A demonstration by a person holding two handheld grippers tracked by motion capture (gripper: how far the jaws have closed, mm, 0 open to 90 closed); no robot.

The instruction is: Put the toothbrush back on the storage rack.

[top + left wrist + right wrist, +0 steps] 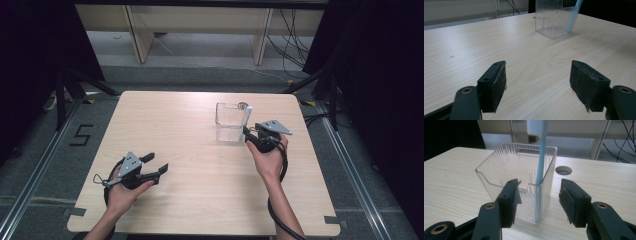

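Observation:
A clear ribbed plastic cup (229,122) stands upright on the right half of the wooden table (190,120). In it leans a light blue toothbrush (541,157) with white bristles up, against the cup's near right corner. My right gripper (539,192) is open just short of the cup (499,170); its jaws stand either side of that corner and the pads press on nothing. In the high view it (248,134) sits at the cup's right front. My left gripper (156,166) lies open at the front left, nothing between its pads (499,85), pointing toward the distant cup (554,20).
A round cable hole (563,170) is set in the tabletop just behind the cup. Beyond the far edge stand wooden furniture legs (137,40), loose cables and black stand legs (70,85). Bare wood stretches between the two grippers.

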